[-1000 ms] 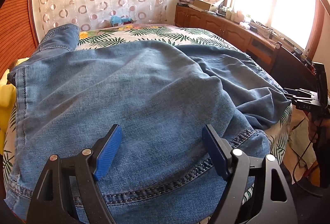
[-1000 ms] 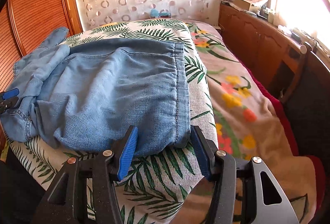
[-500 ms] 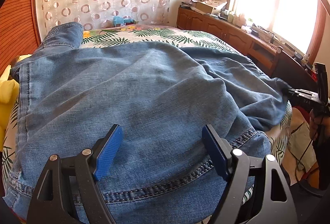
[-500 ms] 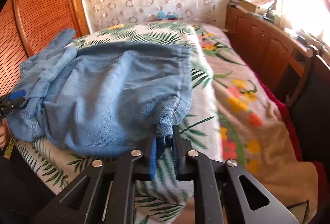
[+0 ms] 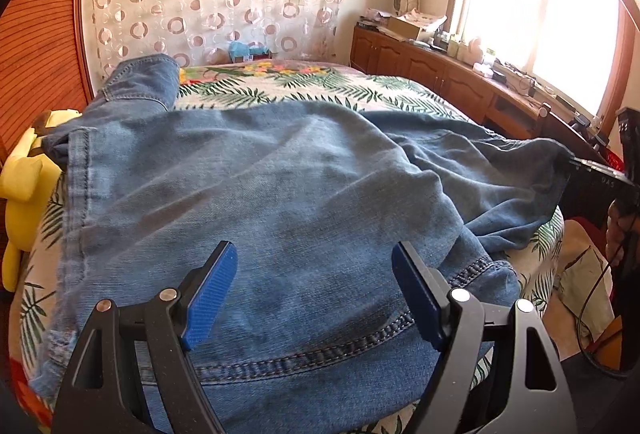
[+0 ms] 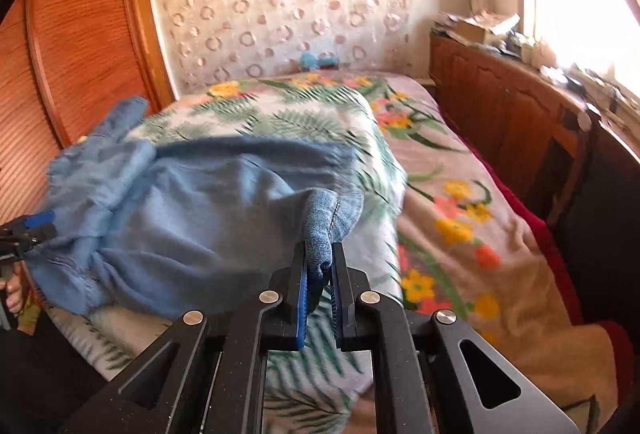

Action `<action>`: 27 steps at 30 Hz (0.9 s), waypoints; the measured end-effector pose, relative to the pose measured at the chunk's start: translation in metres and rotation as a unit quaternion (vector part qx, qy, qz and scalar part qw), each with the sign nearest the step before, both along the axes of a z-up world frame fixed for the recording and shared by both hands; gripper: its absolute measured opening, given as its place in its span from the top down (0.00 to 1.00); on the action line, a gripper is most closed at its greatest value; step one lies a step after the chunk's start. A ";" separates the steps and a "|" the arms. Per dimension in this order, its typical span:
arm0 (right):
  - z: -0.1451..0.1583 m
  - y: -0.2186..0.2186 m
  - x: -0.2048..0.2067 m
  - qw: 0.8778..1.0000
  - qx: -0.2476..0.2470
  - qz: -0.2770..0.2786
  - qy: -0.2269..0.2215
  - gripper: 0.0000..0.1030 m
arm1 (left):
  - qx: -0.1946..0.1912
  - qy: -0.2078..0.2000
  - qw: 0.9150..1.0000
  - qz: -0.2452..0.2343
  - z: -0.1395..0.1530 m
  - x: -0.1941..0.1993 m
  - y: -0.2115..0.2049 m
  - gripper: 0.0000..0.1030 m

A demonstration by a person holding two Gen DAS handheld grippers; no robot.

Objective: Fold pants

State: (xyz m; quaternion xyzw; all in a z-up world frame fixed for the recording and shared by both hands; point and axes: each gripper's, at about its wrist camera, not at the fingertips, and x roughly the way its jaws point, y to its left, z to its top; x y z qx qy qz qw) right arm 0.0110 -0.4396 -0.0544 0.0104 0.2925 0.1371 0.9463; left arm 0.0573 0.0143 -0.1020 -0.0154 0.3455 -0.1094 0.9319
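Blue denim pants (image 5: 256,202) lie spread over the bed. My left gripper (image 5: 314,294) is open just above the waistband seam at the near edge, touching nothing. In the right wrist view my right gripper (image 6: 318,266) is shut on the hem corner of a pant leg (image 6: 324,218) and holds it lifted off the bed; the rest of the pants (image 6: 192,218) stretch to the left. The right gripper also shows at the right edge of the left wrist view (image 5: 576,164), holding the leg taut. The left gripper shows at the left edge of the right wrist view (image 6: 32,226).
The bed has a palm-leaf and flower cover (image 6: 448,202). A yellow plush toy (image 5: 22,194) sits at the bed's left edge. A wooden cabinet (image 5: 452,78) with clutter runs under the window on the right. A wooden wardrobe (image 6: 80,46) stands on the left.
My right gripper closed on the pant leg's hem corner and has lifted it up and back off the bed. My left gripper stayed open over the waistband.
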 end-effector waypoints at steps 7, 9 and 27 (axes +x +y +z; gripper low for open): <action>0.037 0.047 -0.004 0.997 -0.017 0.061 -0.044 0.93 | -0.006 -0.012 1.000 0.015 0.006 -0.007 0.015 0.22; 0.048 0.060 -0.004 0.995 -0.020 0.077 -0.057 0.93 | -0.008 -0.016 1.000 0.021 0.007 -0.009 0.021 0.22; 0.097 0.210 -0.011 0.953 -0.039 0.281 -0.111 0.93 | -0.026 -0.025 0.997 0.067 0.005 -0.021 0.066 0.22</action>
